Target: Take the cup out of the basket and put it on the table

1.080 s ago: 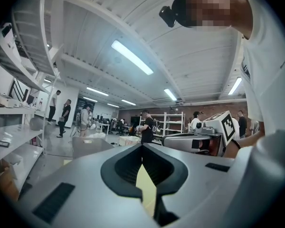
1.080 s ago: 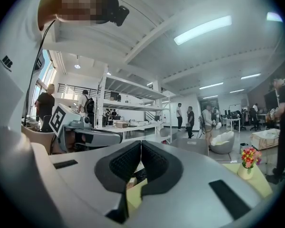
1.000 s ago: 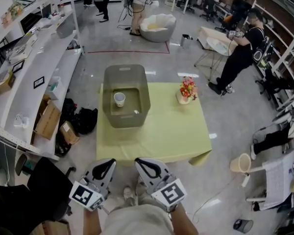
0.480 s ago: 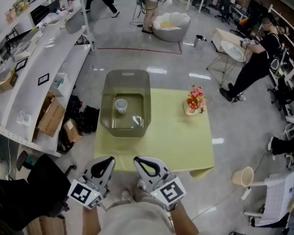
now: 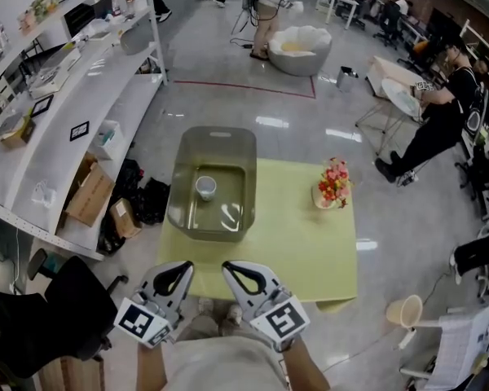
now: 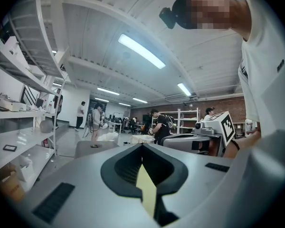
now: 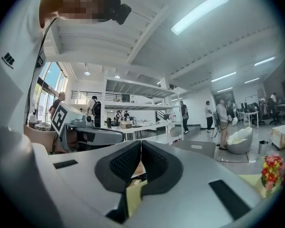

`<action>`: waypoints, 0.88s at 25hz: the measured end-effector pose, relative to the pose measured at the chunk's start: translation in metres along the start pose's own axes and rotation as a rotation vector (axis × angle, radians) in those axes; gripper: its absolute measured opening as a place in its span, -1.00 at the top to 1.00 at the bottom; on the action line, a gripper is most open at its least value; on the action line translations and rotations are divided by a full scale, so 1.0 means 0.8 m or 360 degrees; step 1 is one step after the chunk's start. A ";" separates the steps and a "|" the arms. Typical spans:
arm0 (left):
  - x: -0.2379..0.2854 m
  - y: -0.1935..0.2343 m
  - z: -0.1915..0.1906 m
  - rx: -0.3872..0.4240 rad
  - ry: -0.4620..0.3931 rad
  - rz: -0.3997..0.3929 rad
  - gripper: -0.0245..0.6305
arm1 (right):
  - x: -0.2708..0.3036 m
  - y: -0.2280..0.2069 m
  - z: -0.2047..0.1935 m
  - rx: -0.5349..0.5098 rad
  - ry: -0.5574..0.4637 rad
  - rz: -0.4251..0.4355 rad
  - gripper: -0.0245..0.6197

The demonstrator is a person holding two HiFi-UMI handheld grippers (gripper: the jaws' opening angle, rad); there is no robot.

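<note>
Two grippers: left gripper [image 5: 178,267] and right gripper [image 5: 233,268], side by side near the person's body, both pointing level toward the table.
Left jaws: together, tips meeting, nothing between them.
Right jaws: together, tips meeting, nothing between them.
Marker cubes: one at the back of each gripper, nearest the body.
Table [image 5: 297,247]: yellow-green top, just ahead of both pairs of jaws and lower than them.
Basket [image 5: 215,137]: grey, translucent, open top, ahead of the left jaws on the table's far left part, its far end sticking out past the table edge.
Cup [image 5: 205,187]: white, upright, on the basket floor toward the far left, ahead of the jaws and well apart from them, touched by neither gripper.
Flowers [image 5: 333,183]: red and pink bunch on the table, ahead and to the right of the right jaws, well apart from the basket.
Cardboard boxes [image 5: 90,194]: on the floor, left of the left jaws, beside the basket end of the table.
Shelves [image 5: 73,96]: white, long, far left of the left jaws.
Person in black [image 5: 436,120]: far right, beyond the table.
White round seat [image 5: 301,49]: far ahead, beyond the basket.
</note>
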State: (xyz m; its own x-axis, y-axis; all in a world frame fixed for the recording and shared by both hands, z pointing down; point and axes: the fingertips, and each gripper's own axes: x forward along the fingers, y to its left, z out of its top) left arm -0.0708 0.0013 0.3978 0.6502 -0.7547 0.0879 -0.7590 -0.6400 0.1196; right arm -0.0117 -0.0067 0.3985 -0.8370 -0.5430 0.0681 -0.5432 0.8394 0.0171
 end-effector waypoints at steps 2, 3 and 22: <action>0.008 0.012 0.001 -0.0002 -0.0002 0.0000 0.90 | 0.009 -0.009 -0.002 0.0011 0.0010 -0.0003 0.90; 0.013 0.018 0.001 -0.0002 -0.0003 -0.0003 0.90 | 0.014 -0.014 -0.003 0.0020 0.0015 -0.0009 0.90; 0.101 0.160 0.005 -0.0018 0.0021 -0.0181 0.90 | 0.137 -0.112 -0.017 0.0055 0.0091 -0.0198 0.90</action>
State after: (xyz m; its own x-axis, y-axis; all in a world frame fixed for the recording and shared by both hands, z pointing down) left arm -0.1154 -0.1424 0.4159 0.7326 -0.6752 0.0861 -0.6799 -0.7197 0.1408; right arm -0.0539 -0.1409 0.4183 -0.7582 -0.6400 0.1245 -0.6455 0.7638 -0.0053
